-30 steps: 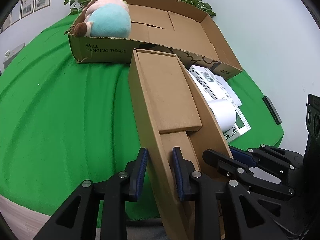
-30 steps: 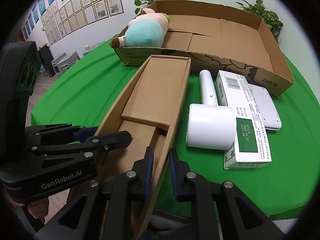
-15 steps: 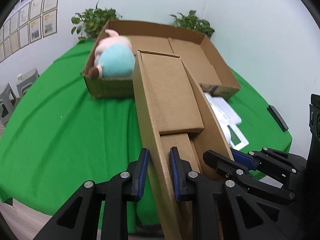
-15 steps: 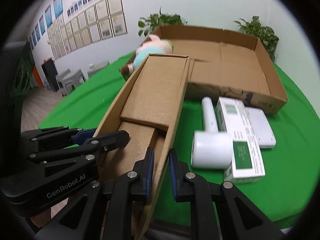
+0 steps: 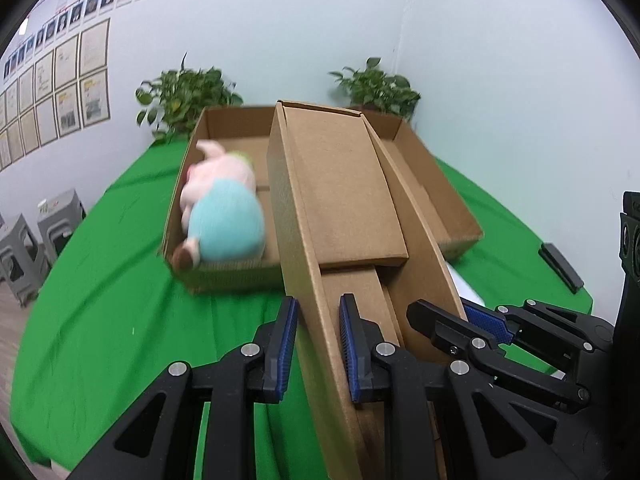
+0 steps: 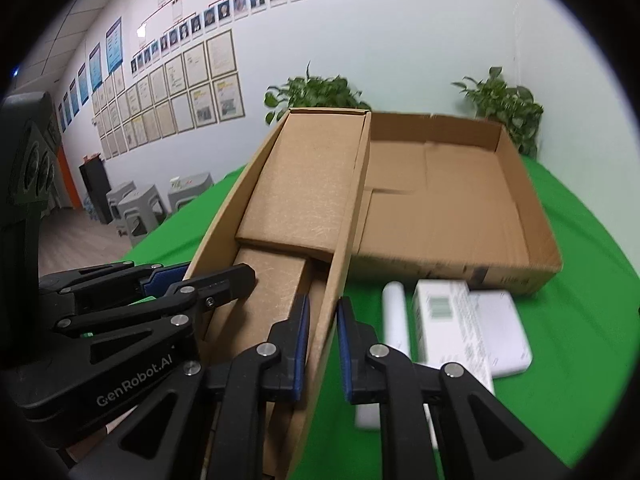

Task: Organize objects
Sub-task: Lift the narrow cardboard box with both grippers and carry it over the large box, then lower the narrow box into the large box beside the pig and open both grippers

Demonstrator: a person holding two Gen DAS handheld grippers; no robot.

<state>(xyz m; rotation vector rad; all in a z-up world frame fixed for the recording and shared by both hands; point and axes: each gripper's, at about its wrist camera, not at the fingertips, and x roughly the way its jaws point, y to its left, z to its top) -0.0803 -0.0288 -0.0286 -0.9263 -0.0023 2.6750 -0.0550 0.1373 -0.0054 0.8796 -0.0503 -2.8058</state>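
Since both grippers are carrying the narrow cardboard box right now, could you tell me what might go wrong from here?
1. The left gripper and right gripper each pinch only a thin side wall of the narrow box; the cardboard may flex or slip.
2. Its far end hangs over the large tray close to the plush toy, and could bump it.
3. The loose inner flap might shift.

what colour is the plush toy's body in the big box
Light turquoise blue, with a pink head; the plush toy shows best in the left wrist view.

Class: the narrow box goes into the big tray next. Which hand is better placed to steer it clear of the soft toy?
Probably left: its tool grips the narrow box wall facing the soft toy.
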